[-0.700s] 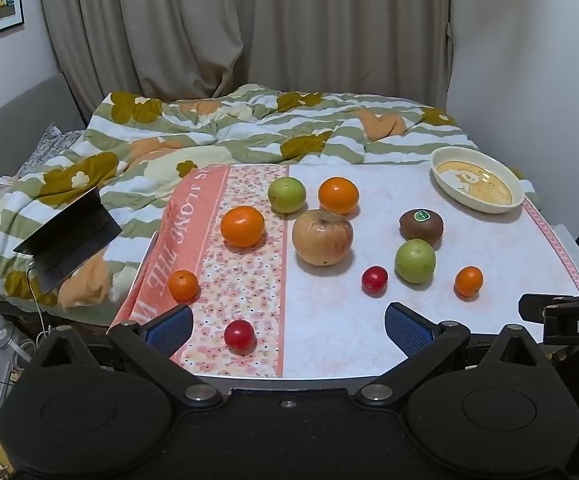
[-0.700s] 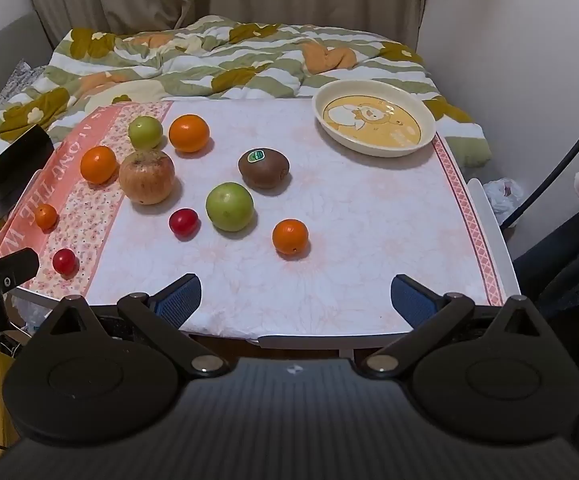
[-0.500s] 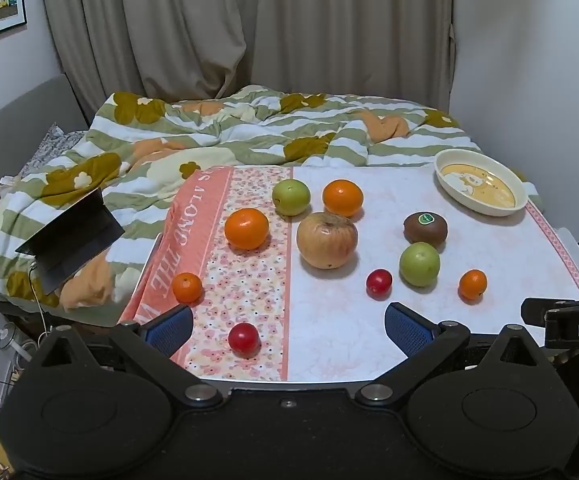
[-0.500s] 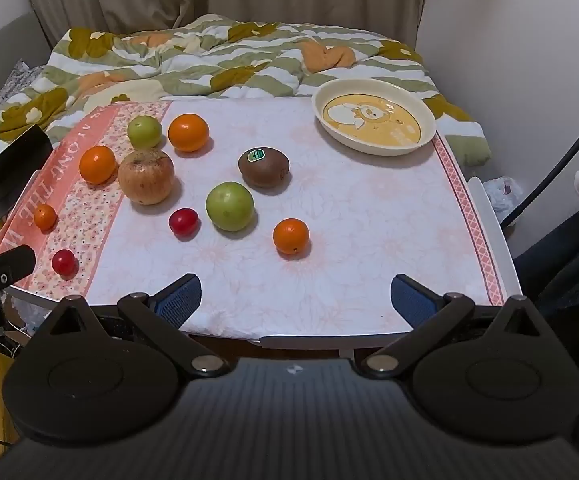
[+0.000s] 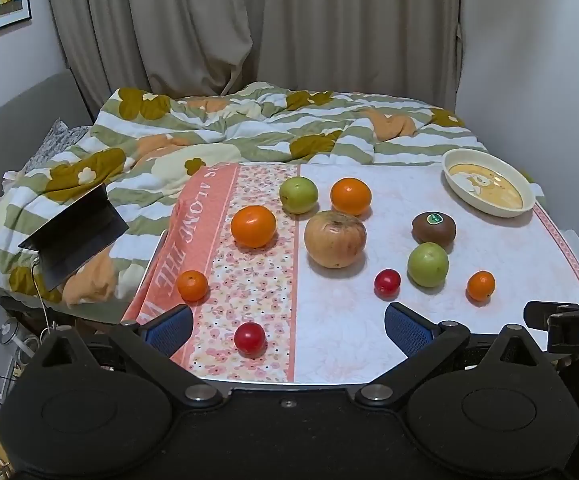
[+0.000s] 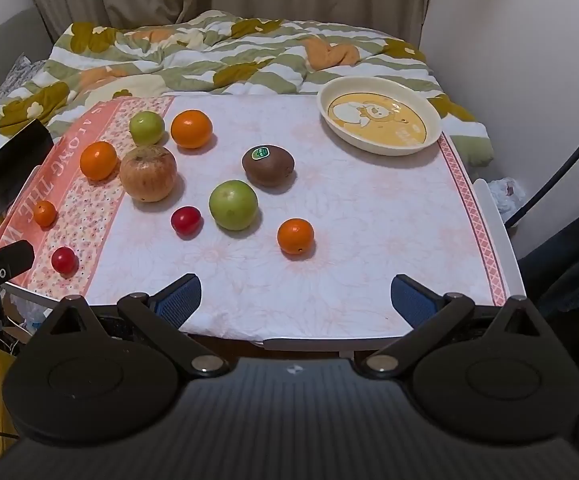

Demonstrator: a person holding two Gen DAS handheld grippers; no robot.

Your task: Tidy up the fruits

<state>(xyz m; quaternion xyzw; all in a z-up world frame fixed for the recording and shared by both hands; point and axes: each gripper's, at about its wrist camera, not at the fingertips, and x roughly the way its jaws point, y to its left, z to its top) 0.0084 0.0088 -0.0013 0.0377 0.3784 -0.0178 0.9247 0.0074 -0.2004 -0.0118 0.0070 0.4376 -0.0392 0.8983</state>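
Blue-padded, the left gripper (image 5: pixel 287 326) and right gripper (image 6: pixel 295 296) both gape wide and hold nothing, while the fruits (a kiwi (image 6: pixel 267 164) among them) lie scattered across the tablecloth (image 6: pixel 369 216), beside the dish (image 6: pixel 379 120).

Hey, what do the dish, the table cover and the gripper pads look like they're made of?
Dish: looks like glossy cream plastic or melamine, maybe glazed ceramic; smooth rim, printed cartoon inside.
Table cover: likely thin fabric or vinyl; matte floral print, its front edge drapes over the tabletop.
Gripper pads: probably blue rubber; a fine ribbed texture shows, matte.
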